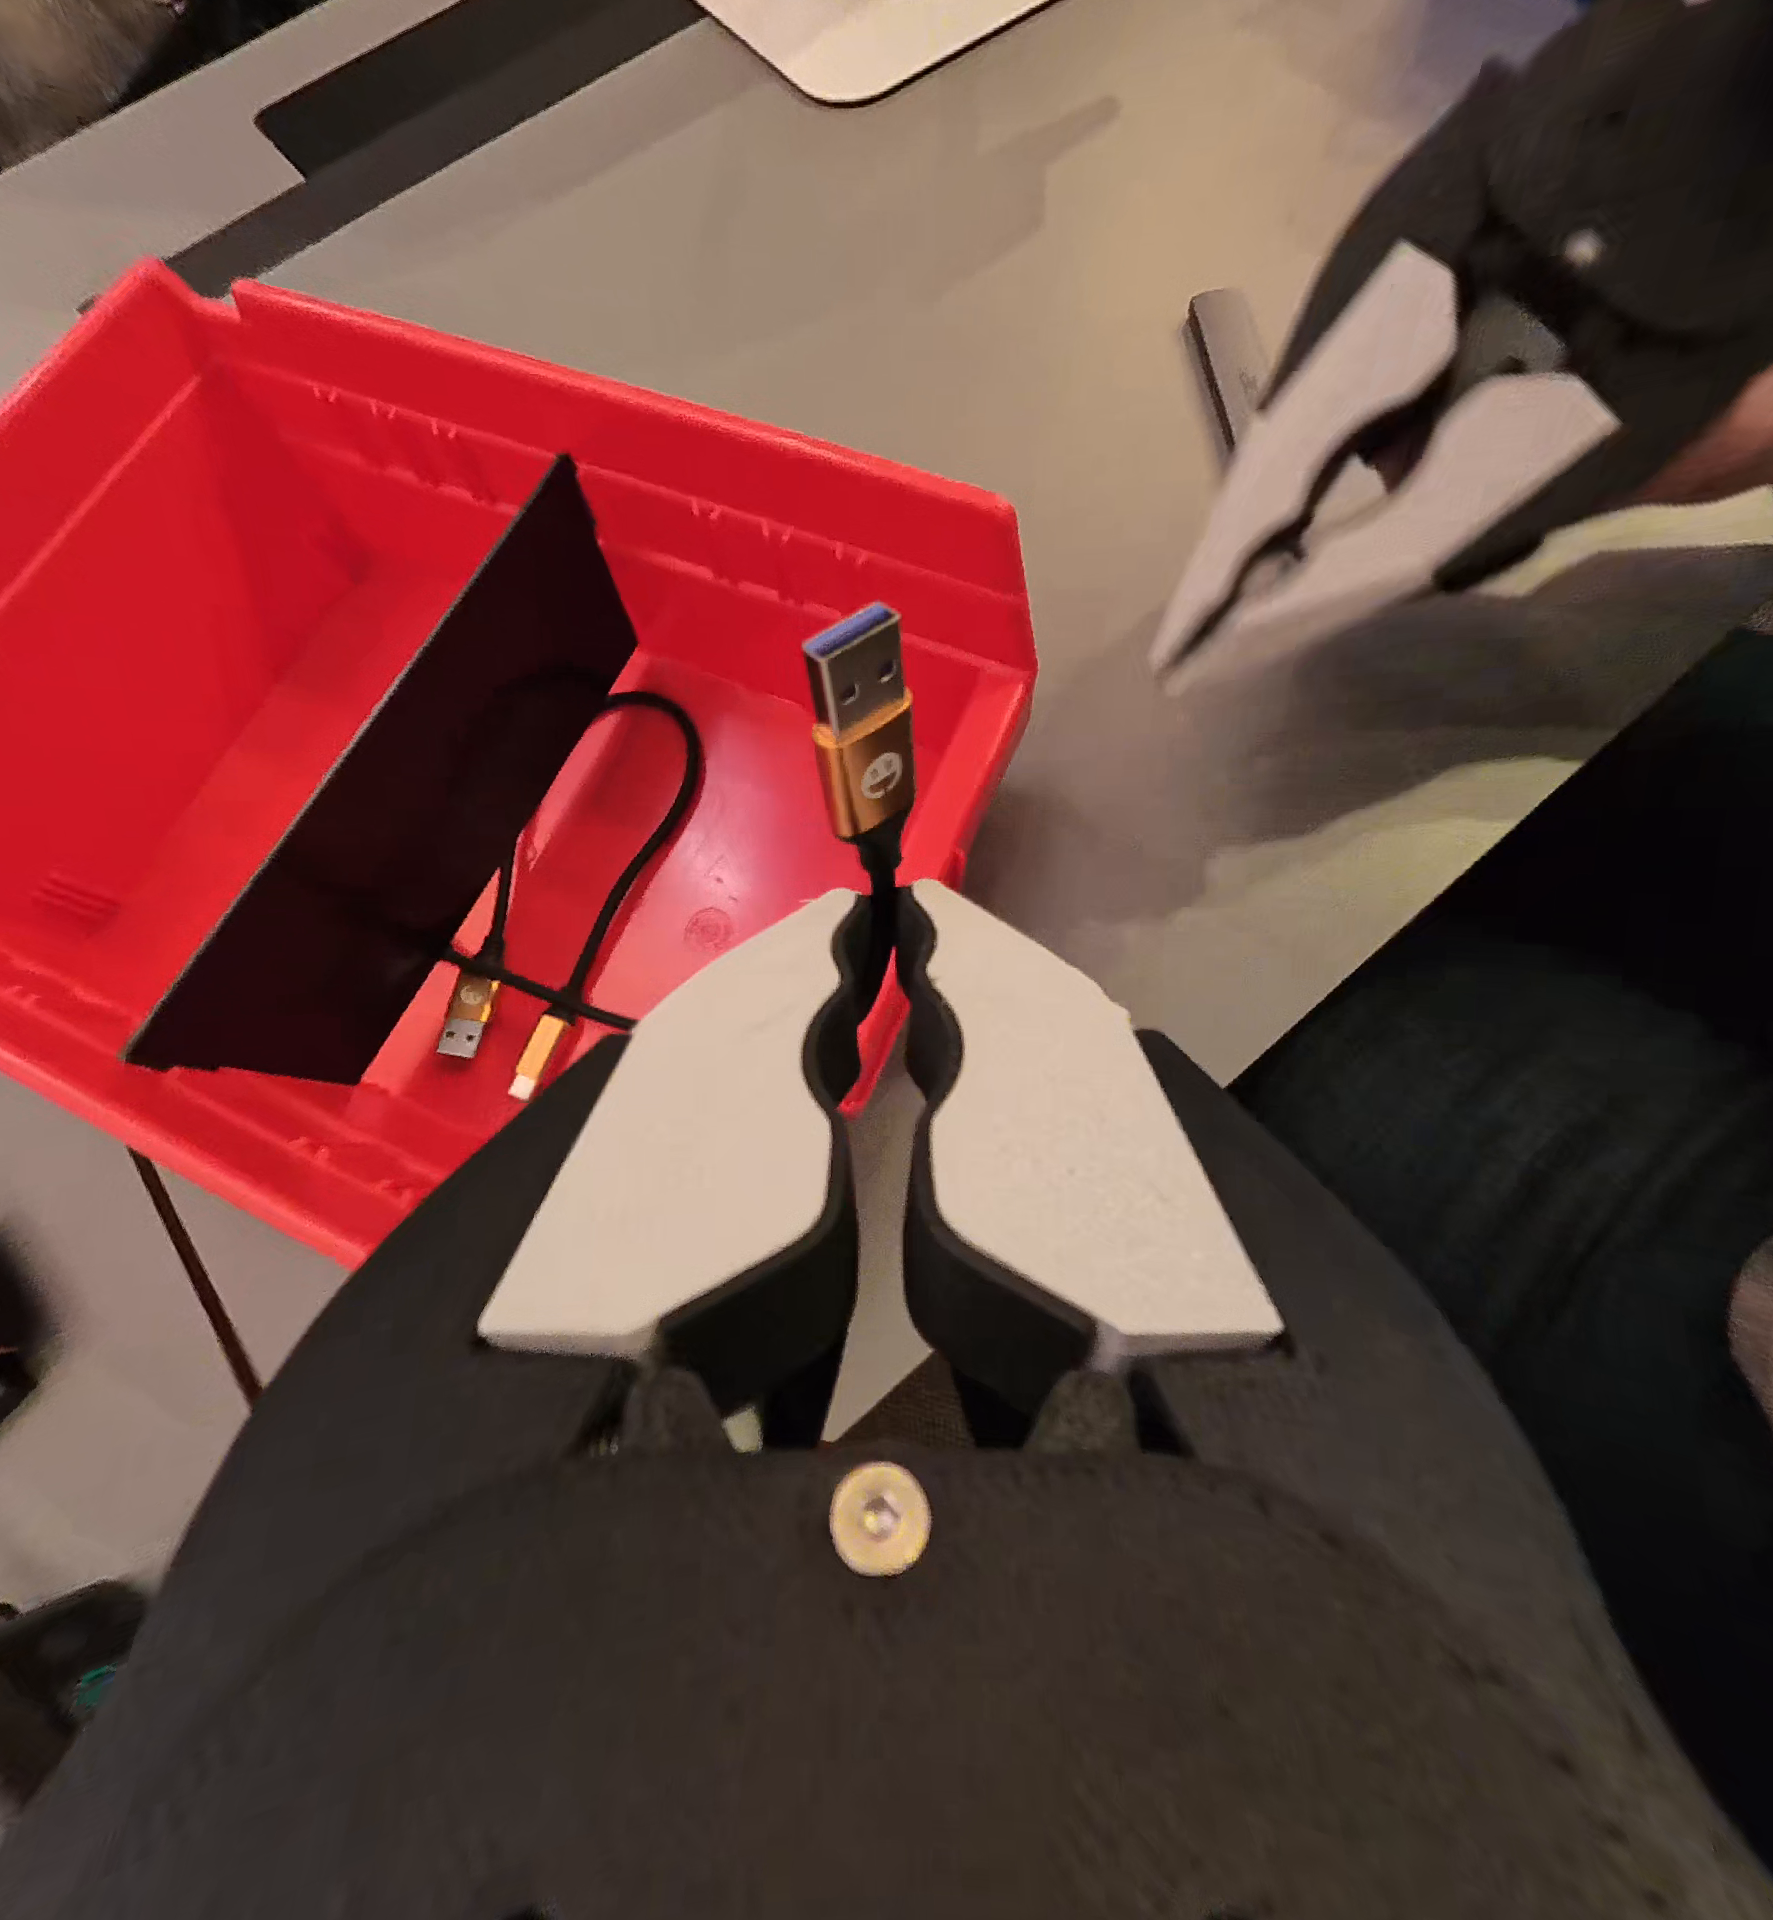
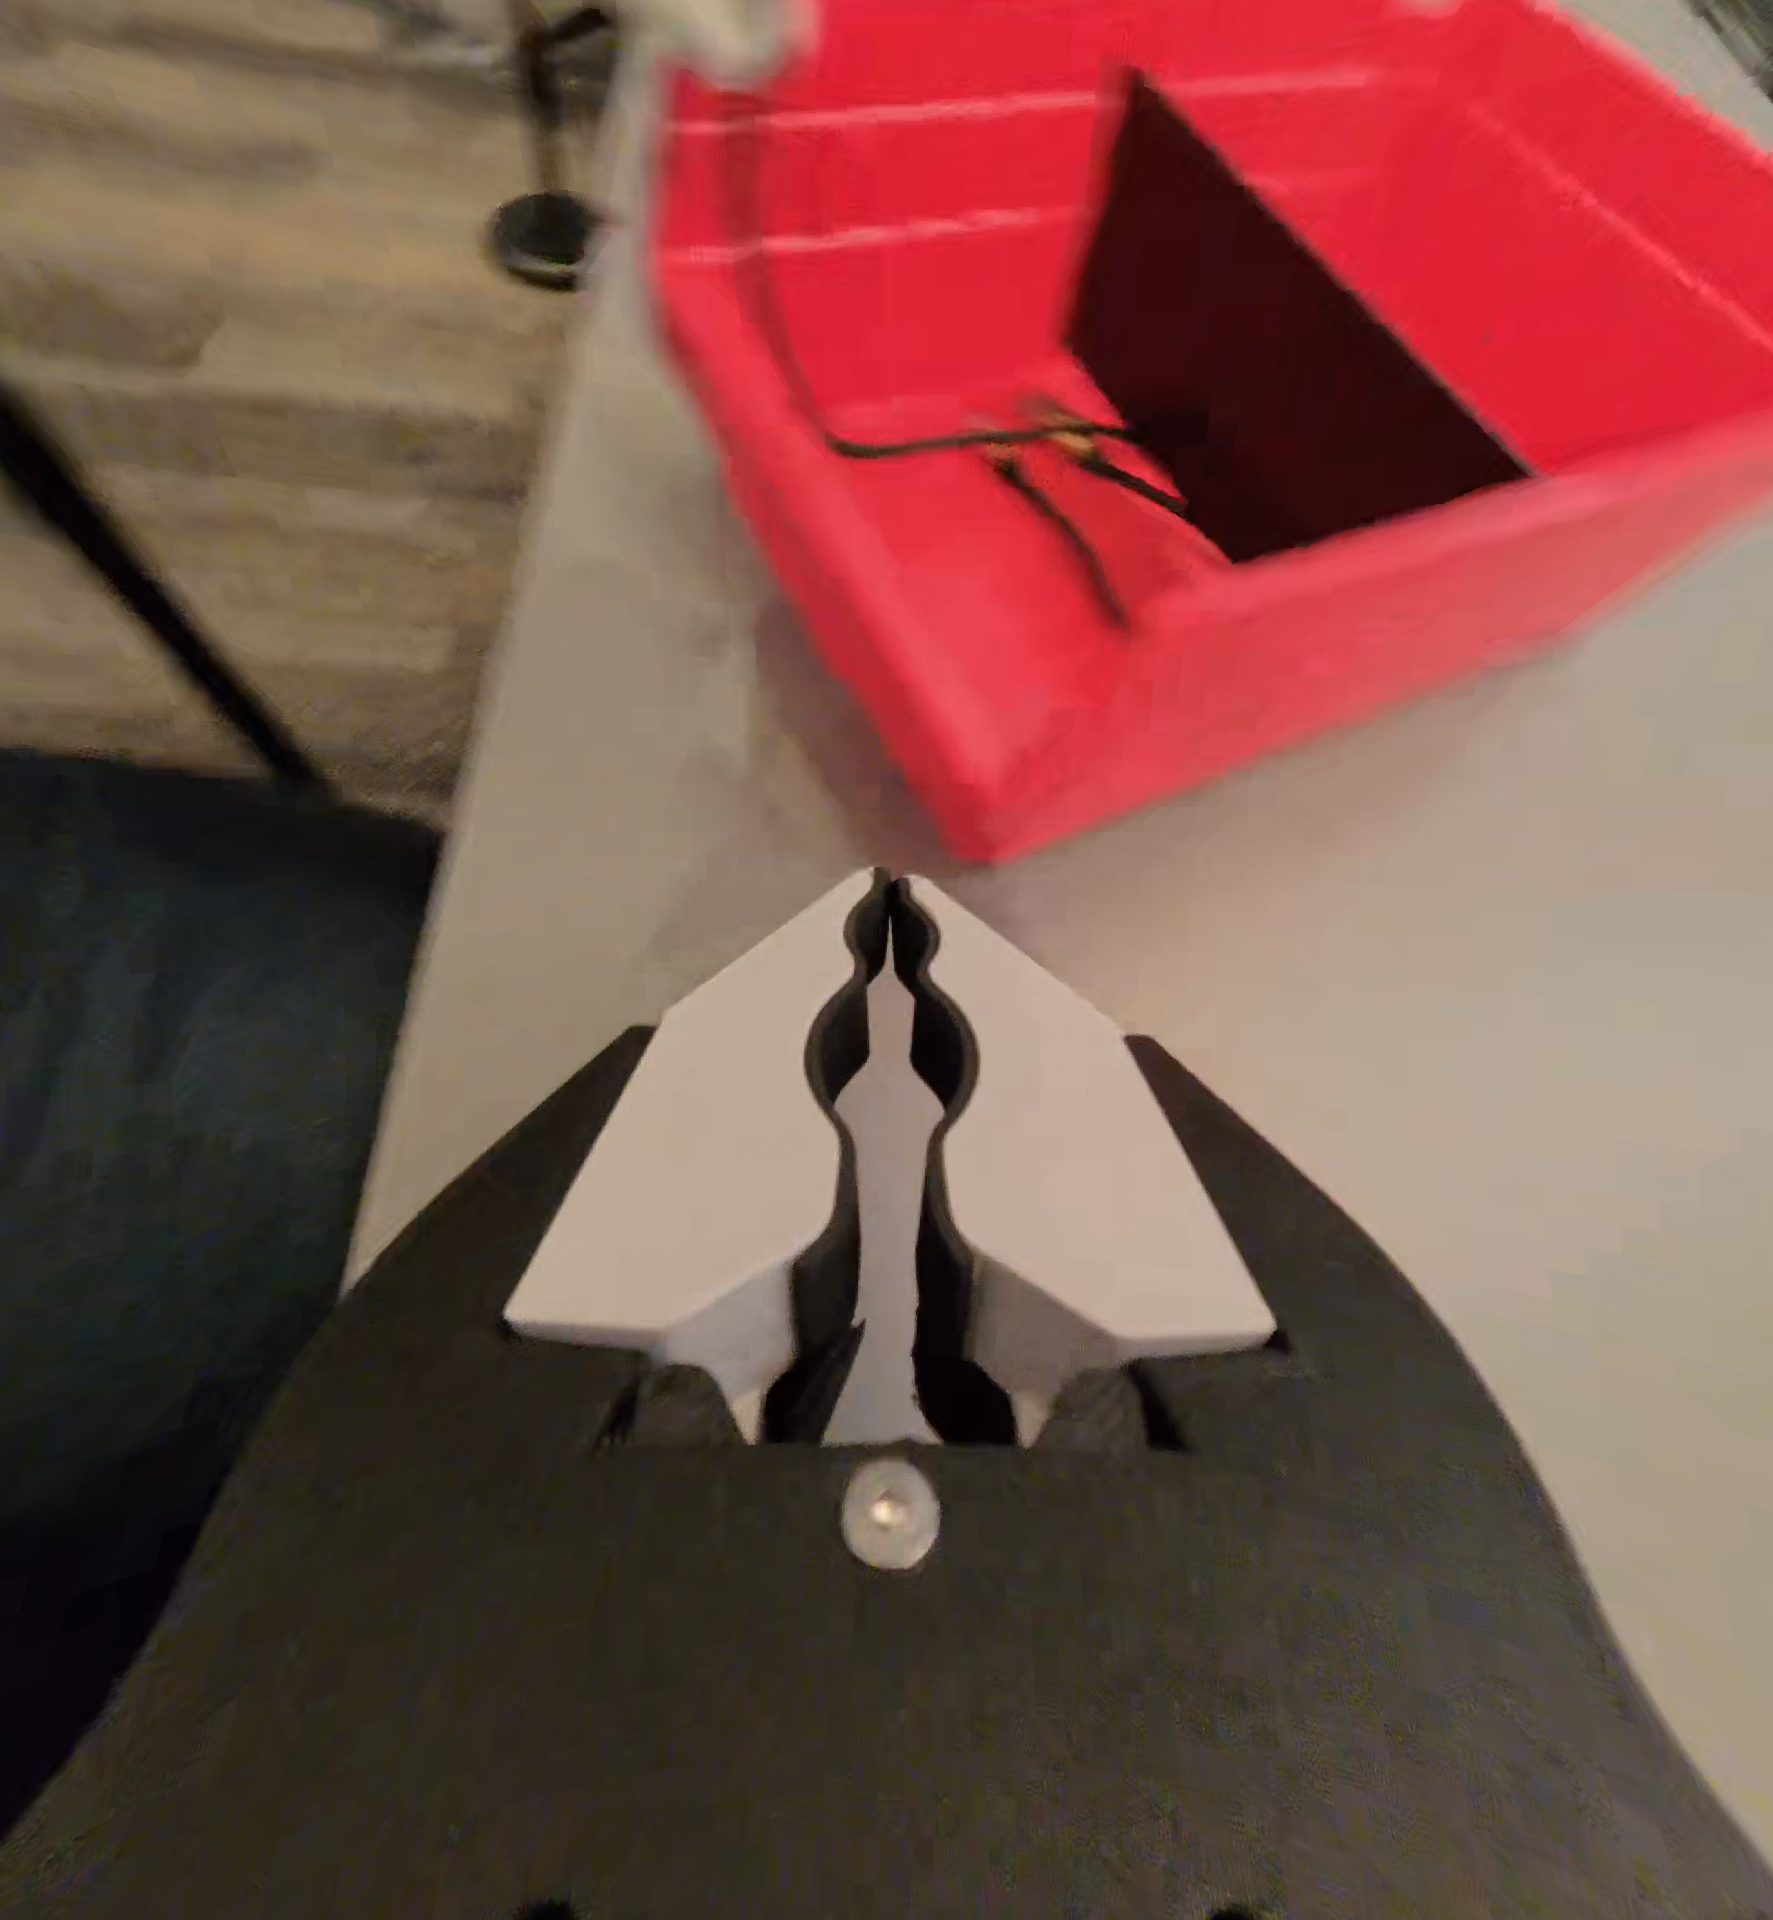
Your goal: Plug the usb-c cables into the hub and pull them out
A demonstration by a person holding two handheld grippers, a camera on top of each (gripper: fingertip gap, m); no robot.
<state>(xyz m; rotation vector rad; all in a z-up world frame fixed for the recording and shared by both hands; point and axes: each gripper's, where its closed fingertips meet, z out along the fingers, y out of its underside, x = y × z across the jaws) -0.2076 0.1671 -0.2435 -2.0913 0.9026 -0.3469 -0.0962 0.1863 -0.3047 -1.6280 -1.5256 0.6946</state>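
A grey table carried a red bin with a black divider.

In the left wrist view, the left gripper had its jaws pinching a held cable, whose gold plug stood up; the light, floppy cord looked easier to grip at the stiff plug. A second cable lay in the bin. In the right wrist view, the right gripper hovered over the table, jaws pressed together, empty.
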